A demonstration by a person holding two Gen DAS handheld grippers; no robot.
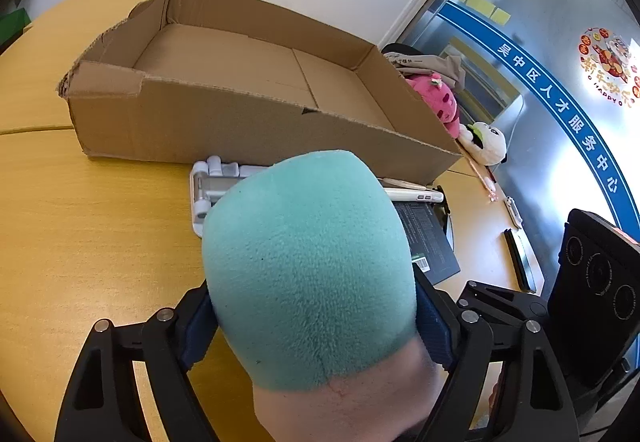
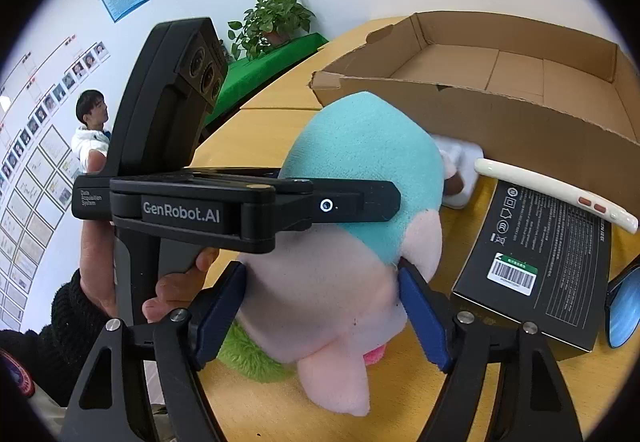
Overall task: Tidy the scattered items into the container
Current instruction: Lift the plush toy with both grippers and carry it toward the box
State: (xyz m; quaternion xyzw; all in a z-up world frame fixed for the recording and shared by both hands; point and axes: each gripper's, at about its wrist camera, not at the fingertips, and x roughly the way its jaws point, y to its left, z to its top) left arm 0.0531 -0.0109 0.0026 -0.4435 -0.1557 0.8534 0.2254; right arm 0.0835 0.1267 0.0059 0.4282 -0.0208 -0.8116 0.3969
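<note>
A teal and pink plush toy [image 1: 308, 266] fills the middle of the left wrist view, and it also shows in the right wrist view [image 2: 360, 202]. My left gripper [image 1: 312, 326] is shut on its sides, blue pads pressed into the plush. My right gripper [image 2: 324, 306] is also shut on the same toy lower down, at its pink body. The open cardboard box [image 1: 248, 122] stands just beyond the toy on the wooden table [image 1: 80, 226], and it shows in the right wrist view [image 2: 520, 114]; its floor is bare.
A white folding stand [image 1: 208, 186], a white slim device [image 2: 556, 194], a black packet with a barcode [image 2: 540, 254] and blue sunglasses [image 2: 624, 306] lie before the box. A pink plush [image 1: 436, 98] and a panda plush [image 1: 484, 142] sit right of the box.
</note>
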